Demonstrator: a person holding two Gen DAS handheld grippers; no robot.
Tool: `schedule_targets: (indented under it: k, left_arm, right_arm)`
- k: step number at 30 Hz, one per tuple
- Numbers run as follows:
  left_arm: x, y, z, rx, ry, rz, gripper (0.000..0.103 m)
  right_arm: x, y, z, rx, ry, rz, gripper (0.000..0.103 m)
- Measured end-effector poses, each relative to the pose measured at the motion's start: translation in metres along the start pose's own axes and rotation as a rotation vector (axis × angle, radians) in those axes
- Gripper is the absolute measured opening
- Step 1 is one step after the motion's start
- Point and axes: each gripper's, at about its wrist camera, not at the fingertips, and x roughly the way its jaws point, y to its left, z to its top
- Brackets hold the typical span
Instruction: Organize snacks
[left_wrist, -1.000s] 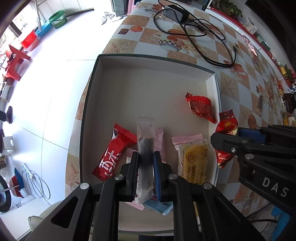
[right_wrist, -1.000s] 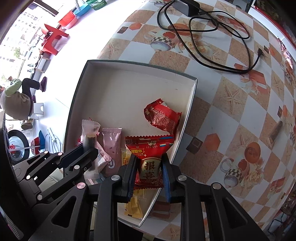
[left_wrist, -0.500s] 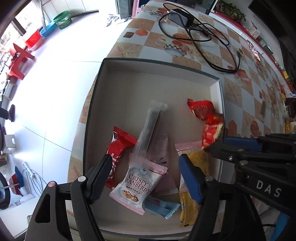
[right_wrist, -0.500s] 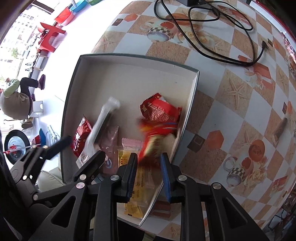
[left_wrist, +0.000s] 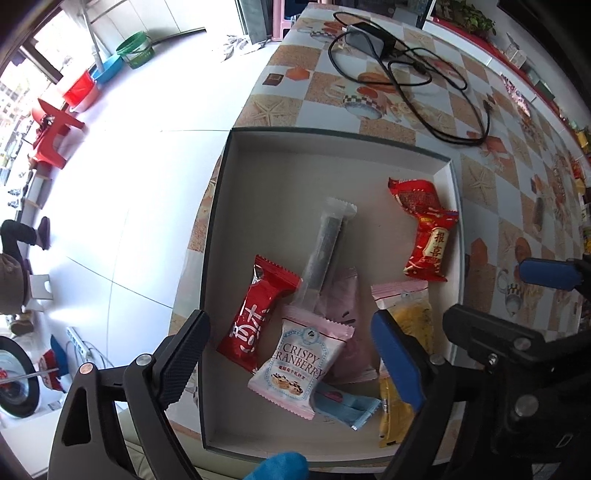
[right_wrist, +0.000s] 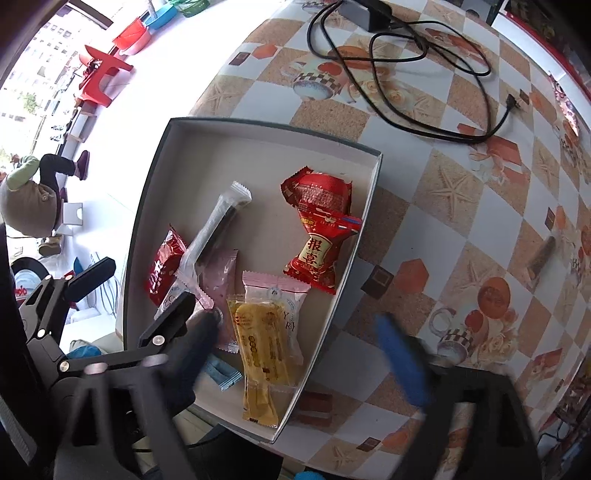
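Place: probably a home, living area
Bench: patterned oilcloth with teacups and starfish
Floor: white tiles, plastic basins, red stool
On bench: charger cable

Black gripper, blue pad, silver screws

The box sits on the table, the cable lying behind it. Inside the box, the stick packet leans over the cranberry packet — two wrapped snacks (overlapping) against the right wall.
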Motion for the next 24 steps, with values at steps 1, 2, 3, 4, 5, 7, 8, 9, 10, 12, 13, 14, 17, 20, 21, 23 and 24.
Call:
schedule_targets:
  k: [1, 2, 3, 4, 5, 7, 8, 9, 10, 12, 13, 14, 17, 20, 21, 23, 24]
  left_arm:
    - [-0.002, 0.002, -0.001, -0.010, 0.004, -0.004, 0.091]
    - [-0.002, 0.002, -0.001, -0.014, 0.009, -0.009, 0.091]
    - [-0.002, 0.003, -0.001, -0.017, 0.013, -0.010, 0.091]
    - [-0.003, 0.004, -0.002, -0.019, 0.016, -0.005, 0.091]
    - [-0.004, 0.003, -0.002, -0.015, 0.015, 0.005, 0.091]
    - [-0.006, 0.002, -0.004, -0.001, 0.011, 0.023, 0.091]
    - [-0.007, 0.001, -0.006, 0.008, 0.009, 0.031, 0.091]
    - [-0.007, 0.001, -0.008, 0.016, 0.009, 0.039, 0.091]
    - [-0.008, 0.001, -0.009, 0.021, 0.009, 0.043, 0.091]
    - [-0.008, 0.000, -0.013, 0.035, 0.011, 0.054, 0.091]
    - [-0.008, -0.001, -0.015, 0.041, 0.013, 0.058, 0.091]
    - [-0.008, -0.001, -0.017, 0.045, 0.015, 0.061, 0.091]
    - [-0.009, -0.001, -0.020, 0.047, 0.019, 0.060, 0.091]
    - [-0.011, -0.001, -0.022, 0.044, 0.016, 0.059, 0.091]
    - [-0.012, -0.002, -0.023, 0.044, 0.014, 0.059, 0.091]
    - [-0.013, -0.002, -0.024, 0.042, 0.012, 0.059, 0.091]
    - [-0.014, -0.002, -0.024, 0.043, 0.012, 0.059, 0.091]
  right_arm:
    - [-0.002, 0.000, -0.001, 0.002, -0.003, -0.001, 0.098]
    - [-0.003, 0.000, -0.001, 0.003, -0.004, -0.005, 0.098]
    - [-0.004, 0.000, -0.001, 0.003, -0.006, -0.011, 0.098]
    - [-0.005, 0.000, -0.001, 0.005, -0.010, -0.023, 0.100]
    - [-0.007, 0.000, -0.002, 0.006, -0.016, -0.031, 0.102]
    - [-0.010, -0.001, -0.003, 0.004, -0.030, -0.053, 0.102]
    - [-0.011, 0.000, -0.003, 0.001, -0.036, -0.062, 0.102]
    - [-0.013, 0.000, -0.004, -0.004, -0.042, -0.072, 0.102]
    - [-0.014, 0.001, -0.005, -0.011, -0.048, -0.087, 0.102]
    - [-0.016, 0.002, -0.006, -0.025, -0.053, -0.102, 0.102]
    - [-0.017, 0.004, -0.007, -0.034, -0.057, -0.108, 0.102]
    - [-0.018, 0.005, -0.008, -0.044, -0.061, -0.116, 0.102]
    - [-0.020, 0.009, -0.010, -0.066, -0.072, -0.128, 0.102]
    - [-0.023, 0.010, -0.012, -0.073, -0.079, -0.130, 0.102]
    - [-0.023, 0.011, -0.012, -0.075, -0.080, -0.130, 0.102]
    - [-0.024, 0.011, -0.014, -0.077, -0.080, -0.128, 0.102]
    - [-0.024, 0.011, -0.014, -0.076, -0.081, -0.130, 0.102]
